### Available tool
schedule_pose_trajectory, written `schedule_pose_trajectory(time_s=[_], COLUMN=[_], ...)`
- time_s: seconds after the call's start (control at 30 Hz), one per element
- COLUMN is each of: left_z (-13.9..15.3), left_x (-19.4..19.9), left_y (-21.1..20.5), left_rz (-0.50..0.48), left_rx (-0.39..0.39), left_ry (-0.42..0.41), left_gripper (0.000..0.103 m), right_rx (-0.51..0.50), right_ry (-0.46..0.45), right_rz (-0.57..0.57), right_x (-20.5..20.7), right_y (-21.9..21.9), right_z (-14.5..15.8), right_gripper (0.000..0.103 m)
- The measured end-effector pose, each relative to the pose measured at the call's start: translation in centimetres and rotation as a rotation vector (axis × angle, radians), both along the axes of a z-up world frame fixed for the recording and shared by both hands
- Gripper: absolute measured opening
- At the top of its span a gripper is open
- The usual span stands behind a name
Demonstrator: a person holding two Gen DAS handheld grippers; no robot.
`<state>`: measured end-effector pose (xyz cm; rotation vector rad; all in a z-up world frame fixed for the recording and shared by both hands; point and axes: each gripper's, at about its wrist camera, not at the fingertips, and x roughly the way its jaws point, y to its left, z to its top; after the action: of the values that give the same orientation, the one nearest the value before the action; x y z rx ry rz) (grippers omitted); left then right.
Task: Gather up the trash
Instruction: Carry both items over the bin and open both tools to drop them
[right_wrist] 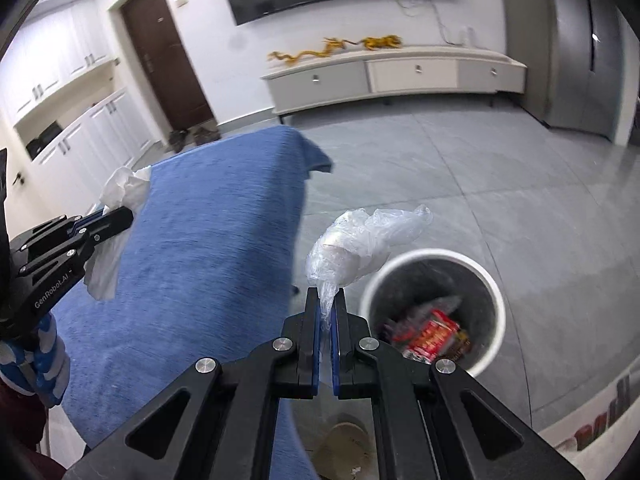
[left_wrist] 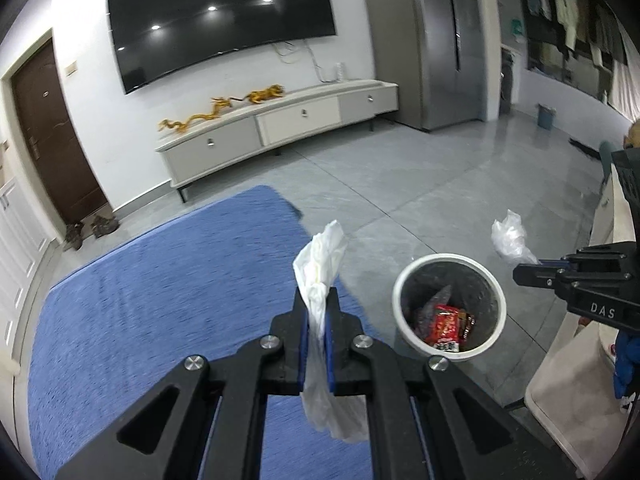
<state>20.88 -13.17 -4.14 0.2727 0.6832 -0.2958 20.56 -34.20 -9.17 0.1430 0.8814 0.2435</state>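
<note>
My left gripper [left_wrist: 317,294] is shut on a crumpled white tissue [left_wrist: 320,264], which sticks up past the fingertips and hangs down below them. It is held over the blue cloth [left_wrist: 160,300], left of a white-rimmed trash bin [left_wrist: 449,306]. The bin [right_wrist: 432,312] holds red snack wrappers [left_wrist: 446,326]. My right gripper [right_wrist: 326,294] is shut on a wad of clear plastic film [right_wrist: 360,244], just left of the bin's rim. Each gripper shows in the other's view: the right gripper [left_wrist: 520,274] with its plastic [left_wrist: 510,236], the left gripper [right_wrist: 126,214] with its tissue [right_wrist: 120,196].
The bin stands on grey floor tiles [left_wrist: 400,184]. A low TV cabinet [left_wrist: 280,128] with gold dragon figures lines the far wall under a large television [left_wrist: 220,20]. A grey fridge [left_wrist: 440,40] stands at the right. A beige table edge [left_wrist: 568,380] is at lower right.
</note>
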Motion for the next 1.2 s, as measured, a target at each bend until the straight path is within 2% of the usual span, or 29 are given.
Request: schedule_pose_trajectory(time_s=[0.13,0.53,1.0,1.2], left_z=[-1.2,-6.4,-12.9,-14.8], left_x=[0.8,5.3,10.2,11.8], left_y=[-3.3,-12.4,-18.4,-19.5], left_rz=[-0.038,-0.11,-0.129,-0.128], left_rx=[0.022,0.112,0.172,0.151], left_ry=[0.027,0.116,0.251,0.336], left_gripper=[0.006,0.006,0.008,0.01], right_rx=[0.024,0.102,0.111,0.084], right_ry=[0.028,0.147,0.277,0.336], right_rz=[-0.043,-0.118,-0.18,-0.198], right_x=[0.3,3.1,7.2,8.7], right_y=[-3.0,-7.5,-10.4,-10.9], right_z=[-1.8,-7.7,-13.6,-15.9], right_gripper=[0.004,0.004,0.004,0.009])
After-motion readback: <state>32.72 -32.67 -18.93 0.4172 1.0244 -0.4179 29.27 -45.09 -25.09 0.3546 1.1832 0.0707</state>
